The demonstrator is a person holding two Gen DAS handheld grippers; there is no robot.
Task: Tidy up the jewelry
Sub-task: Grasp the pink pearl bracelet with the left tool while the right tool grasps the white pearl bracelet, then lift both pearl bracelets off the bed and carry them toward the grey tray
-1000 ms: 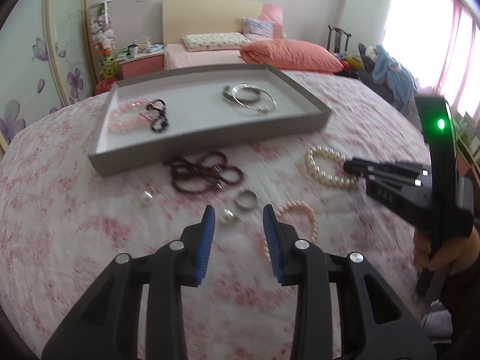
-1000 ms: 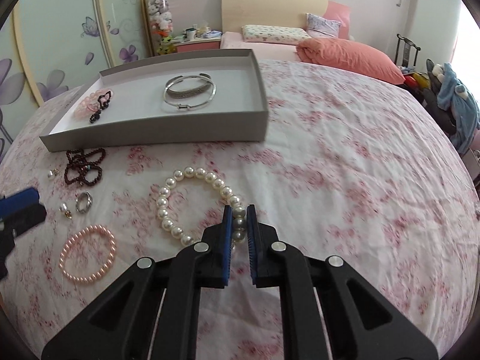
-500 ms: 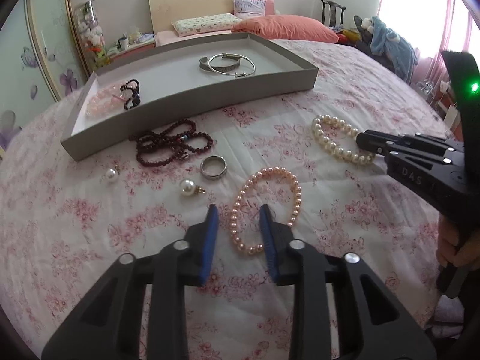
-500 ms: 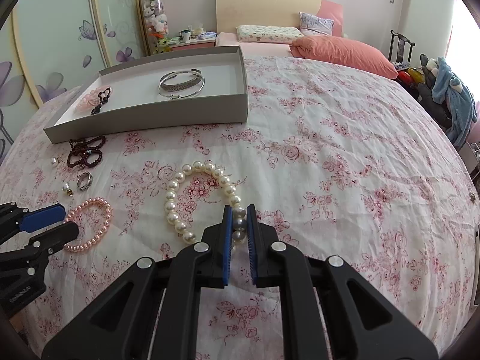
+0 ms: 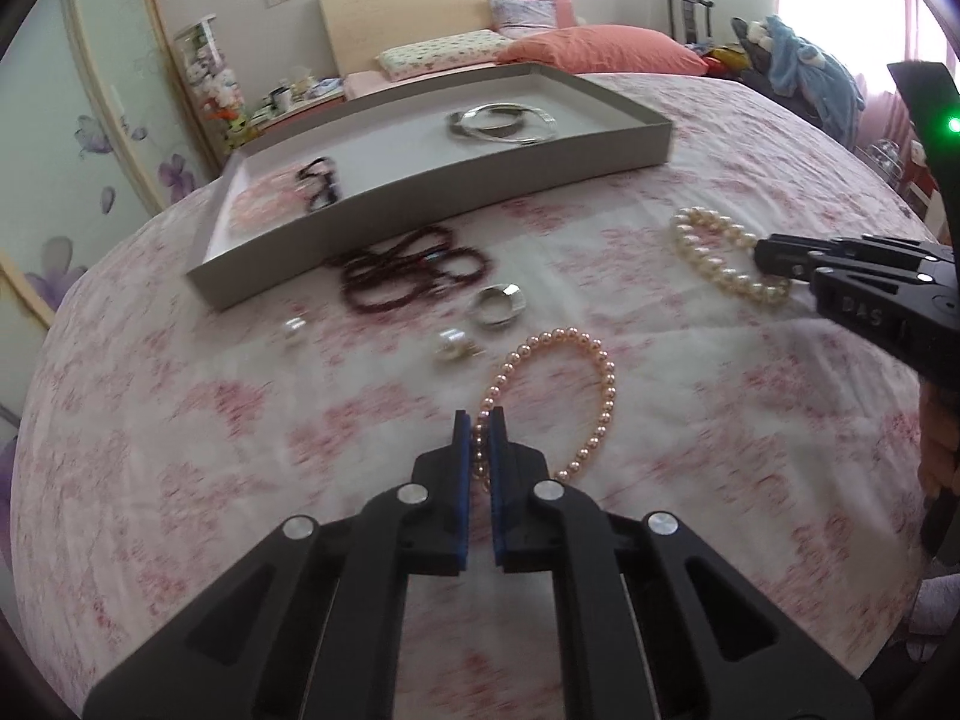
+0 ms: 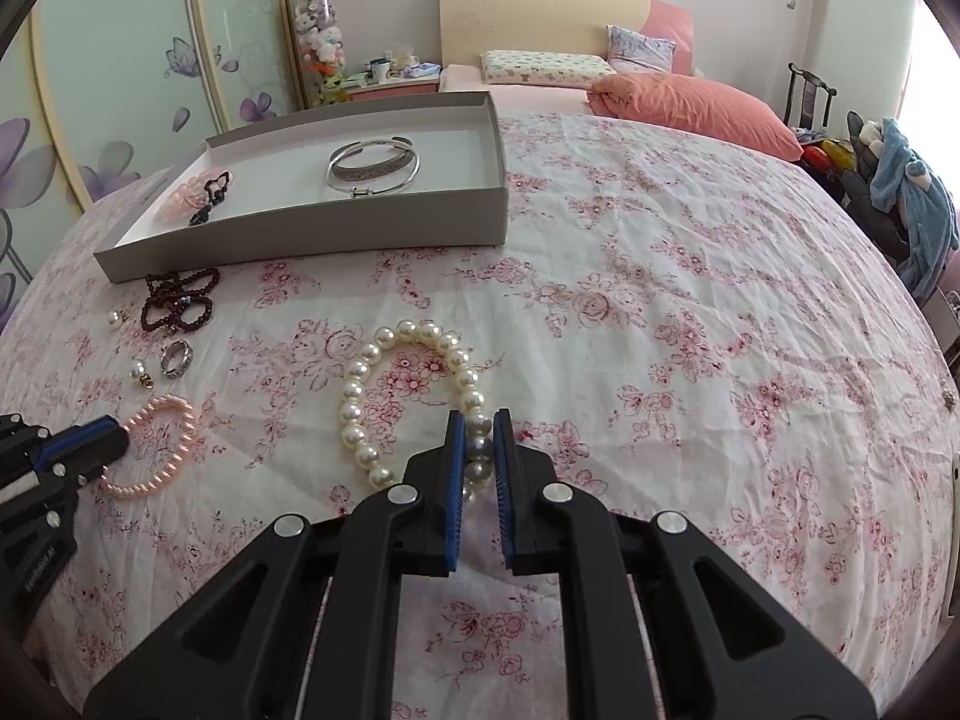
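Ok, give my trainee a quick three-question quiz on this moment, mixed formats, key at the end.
1. True or false: the left gripper has its fingers closed on the pink bead bracelet.
2. Which item does the right gripper pinch: A) silver ring, B) white pearl bracelet, C) dark red bead strand?
3. Fill in: the silver bangles lie inside the grey ____.

Key: 1 true; 2 B; 3 tray.

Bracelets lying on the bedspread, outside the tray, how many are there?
3. The white pearl bracelet sits in the right gripper, the pink pearl bracelet in the left gripper, and the dark red bead bracelet lies just in front of the tray.
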